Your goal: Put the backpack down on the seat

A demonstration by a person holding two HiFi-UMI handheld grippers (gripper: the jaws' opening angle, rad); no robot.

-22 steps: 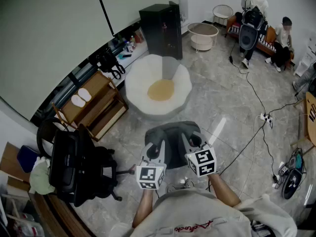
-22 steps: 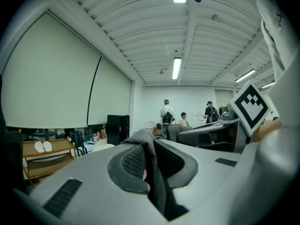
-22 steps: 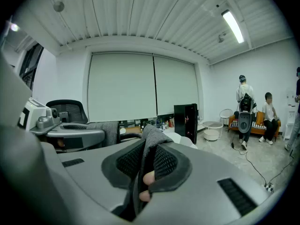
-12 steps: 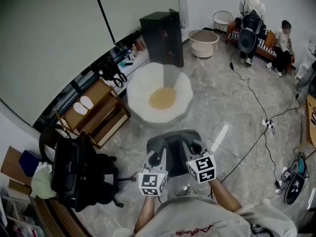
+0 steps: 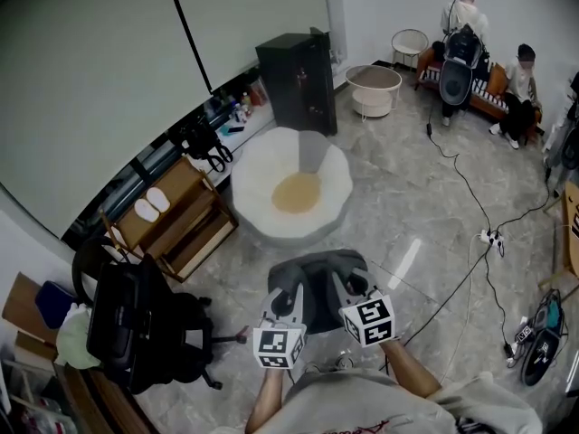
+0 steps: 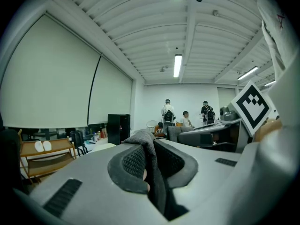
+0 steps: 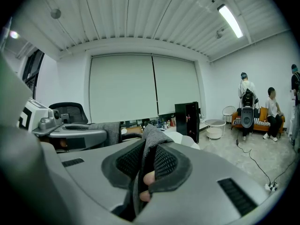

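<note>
Floor: pale marbled tile (image 5: pixel 407 197) fills most of the head view, with cables trailing off to the right.
Seat: a big white, petal-edged seat (image 5: pixel 258 165) sits at mid distance, a yellow cushion (image 5: pixel 296 191) in its hollow (nothing resting on it yet).
Cabinet: a tall black cabinet (image 5: pixel 298 66) stands just beyond the seat, on the far side.
Office chair: a black office chair (image 5: pixel 136 310) is off to the near left, well apart from the seat.
Backpack: the grey backpack (image 5: pixel 317 274) is up in front of the person, strung between the two tools, on the near side of the seat and apart from it.
Left hand-held gripper: the left hand-held gripper (image 6: pixel 151 168) has its pads pressed in tight on a fold of the backpack's grey fabric, which rises between them.
Right hand-held gripper: the right hand-held gripper (image 7: pixel 146 167) is doing the same, nipping a ridge of that grey cloth between its ribbed pads.
People: three people (image 5: pixel 466 25) are by the far right wall.
</note>
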